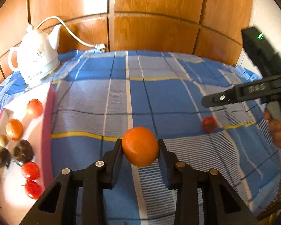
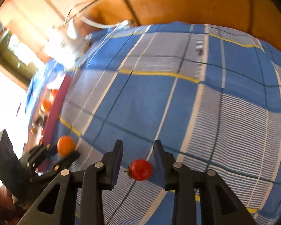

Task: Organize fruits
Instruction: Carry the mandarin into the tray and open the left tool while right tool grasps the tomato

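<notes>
My left gripper [image 1: 139,143] is shut on an orange mandarin [image 1: 140,146], held just above the blue checked cloth; the right wrist view shows the same mandarin [image 2: 66,145] in that gripper [image 2: 64,151]. A small red tomato [image 2: 140,169] lies on the cloth between the fingers of my right gripper [image 2: 137,145], which stands open with a gap on the tomato's left side. From the left wrist view, the right gripper [image 1: 208,101] hovers over the tomato [image 1: 208,124]. A pink-walled box [image 1: 48,123] at the left holds tomatoes, mandarins, dark fruits and small brown ones.
A white kettle [image 1: 35,56] with its cord stands at the back left behind the box. Wooden panels close off the far side. The blue checked cloth [image 1: 159,97] covers the table. A person's hand [image 1: 277,129] grips the right tool's handle.
</notes>
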Tool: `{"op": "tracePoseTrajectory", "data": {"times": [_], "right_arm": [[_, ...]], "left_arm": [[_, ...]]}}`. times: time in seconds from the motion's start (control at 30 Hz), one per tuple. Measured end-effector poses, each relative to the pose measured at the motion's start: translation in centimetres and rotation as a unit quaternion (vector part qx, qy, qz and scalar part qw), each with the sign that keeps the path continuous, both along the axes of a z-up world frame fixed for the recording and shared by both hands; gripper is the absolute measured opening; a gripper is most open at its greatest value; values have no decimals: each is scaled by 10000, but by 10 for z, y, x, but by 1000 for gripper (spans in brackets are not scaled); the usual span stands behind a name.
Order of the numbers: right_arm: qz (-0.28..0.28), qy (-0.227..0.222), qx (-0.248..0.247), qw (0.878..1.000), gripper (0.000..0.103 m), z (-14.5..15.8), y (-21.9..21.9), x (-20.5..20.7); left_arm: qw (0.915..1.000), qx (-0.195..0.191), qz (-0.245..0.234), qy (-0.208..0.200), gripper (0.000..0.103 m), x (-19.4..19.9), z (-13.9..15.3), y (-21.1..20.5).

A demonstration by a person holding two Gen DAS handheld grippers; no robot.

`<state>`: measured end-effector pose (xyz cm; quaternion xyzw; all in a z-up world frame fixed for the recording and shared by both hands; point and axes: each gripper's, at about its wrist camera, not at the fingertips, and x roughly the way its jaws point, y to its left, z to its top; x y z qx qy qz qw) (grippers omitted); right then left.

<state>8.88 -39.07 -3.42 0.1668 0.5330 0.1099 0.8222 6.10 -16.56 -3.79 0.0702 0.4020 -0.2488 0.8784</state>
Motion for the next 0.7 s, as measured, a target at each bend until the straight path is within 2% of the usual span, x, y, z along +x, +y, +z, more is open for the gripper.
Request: {"op": "tracePoseTrajectory", "data": {"times": [0.23, 0.43, 0.57, 0.6, 0.7], "right_arm": [[333, 88, -258, 9991, 33, -1, 13, 3], [760, 256, -627, 9948, 34, -9, 25, -2], [905, 396, -868, 9913, 33, -17, 29, -4], [914, 376, -954, 9905, 29, -17, 30, -5], [862, 352, -1006, 9906, 27, -18, 29, -6]], "left_arm": [[9993, -317, 204, -84, 36, -5, 35, 36], [9955, -414, 833, -153, 36, -6, 54, 98], [9864, -457, 1578, 5, 36, 1, 50, 158], [9842, -451, 1713, 39, 36, 1, 48, 169], [9763, -511, 2089, 255, 36, 3, 37, 203]]}}
